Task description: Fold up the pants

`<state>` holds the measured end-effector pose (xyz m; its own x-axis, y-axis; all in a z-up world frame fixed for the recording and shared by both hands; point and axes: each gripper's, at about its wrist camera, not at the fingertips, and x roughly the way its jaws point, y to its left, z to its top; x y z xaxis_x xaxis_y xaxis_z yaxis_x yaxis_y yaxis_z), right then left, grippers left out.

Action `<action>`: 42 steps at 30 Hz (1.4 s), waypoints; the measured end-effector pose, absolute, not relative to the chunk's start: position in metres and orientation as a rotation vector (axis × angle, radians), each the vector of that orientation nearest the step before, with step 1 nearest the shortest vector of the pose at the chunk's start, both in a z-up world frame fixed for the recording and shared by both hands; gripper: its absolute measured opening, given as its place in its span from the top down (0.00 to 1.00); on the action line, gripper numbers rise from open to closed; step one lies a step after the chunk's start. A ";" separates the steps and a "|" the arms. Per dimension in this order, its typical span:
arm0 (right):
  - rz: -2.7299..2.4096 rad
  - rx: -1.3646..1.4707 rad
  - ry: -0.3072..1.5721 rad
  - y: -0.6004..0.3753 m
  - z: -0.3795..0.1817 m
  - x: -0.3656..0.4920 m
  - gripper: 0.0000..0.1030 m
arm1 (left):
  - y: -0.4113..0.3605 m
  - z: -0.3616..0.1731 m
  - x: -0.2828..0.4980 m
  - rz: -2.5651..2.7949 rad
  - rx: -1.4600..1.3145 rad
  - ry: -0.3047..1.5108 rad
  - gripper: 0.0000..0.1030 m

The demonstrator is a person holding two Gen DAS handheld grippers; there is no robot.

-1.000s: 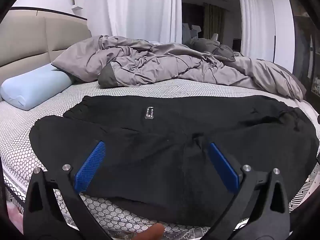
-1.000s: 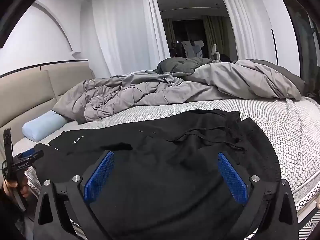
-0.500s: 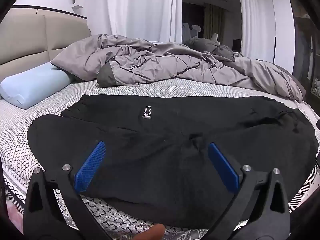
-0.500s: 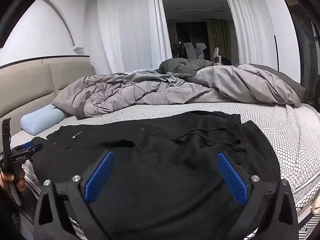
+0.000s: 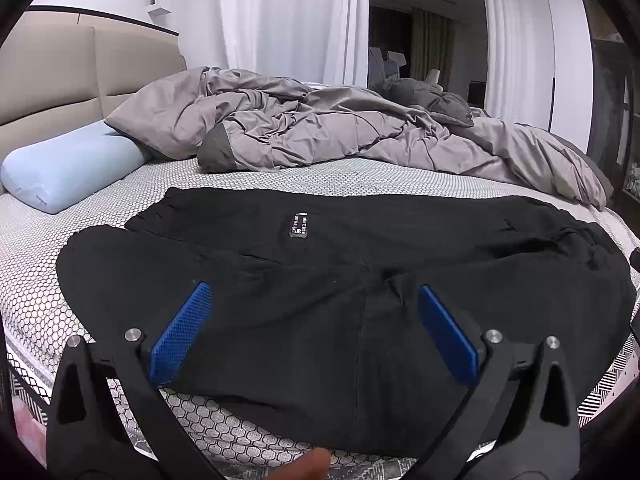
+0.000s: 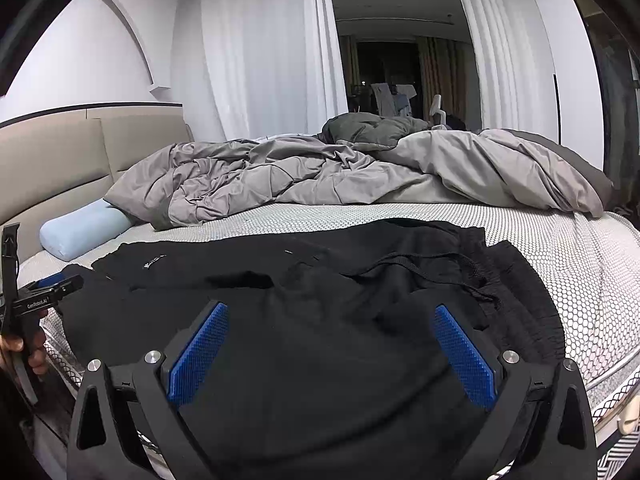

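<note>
The left gripper (image 5: 312,312) has moved a little higher and closer over the bed than a second ago, so the pillow and blanket look bigger. The right gripper (image 6: 331,328) has tipped up a bit, and more of the curtain shows. Both are spread wide and hold nothing. Their blue pads (image 5: 180,334) are bumpy, on black plastic arms.

Under them lie the black pants (image 5: 320,280), soft and a bit wrinkled, spread flat across the near side of the mattress (image 5: 36,300), which has a little honeycomb pattern. A small patch (image 5: 299,225) sits on one leg. A thin drawstring (image 6: 432,268) curls by the waist. Behind is a crumpled grey duvet (image 5: 320,132) and a smooth, rounded, light blue pillow (image 5: 68,164).
</note>
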<state>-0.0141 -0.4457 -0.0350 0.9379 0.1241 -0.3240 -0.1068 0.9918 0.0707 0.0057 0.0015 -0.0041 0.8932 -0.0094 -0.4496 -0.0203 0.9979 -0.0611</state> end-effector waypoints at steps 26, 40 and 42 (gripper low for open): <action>0.113 0.047 0.334 -0.448 -0.037 -0.013 0.00 | 0.011 -0.004 0.004 0.009 -0.073 0.463 0.01; 0.115 0.047 0.334 -0.448 -0.037 -0.014 0.00 | 0.011 -0.004 0.004 0.011 -0.073 0.462 0.01; 0.113 0.045 0.336 -0.449 -0.038 -0.014 0.00 | 0.012 -0.003 0.004 0.010 -0.074 0.462 0.01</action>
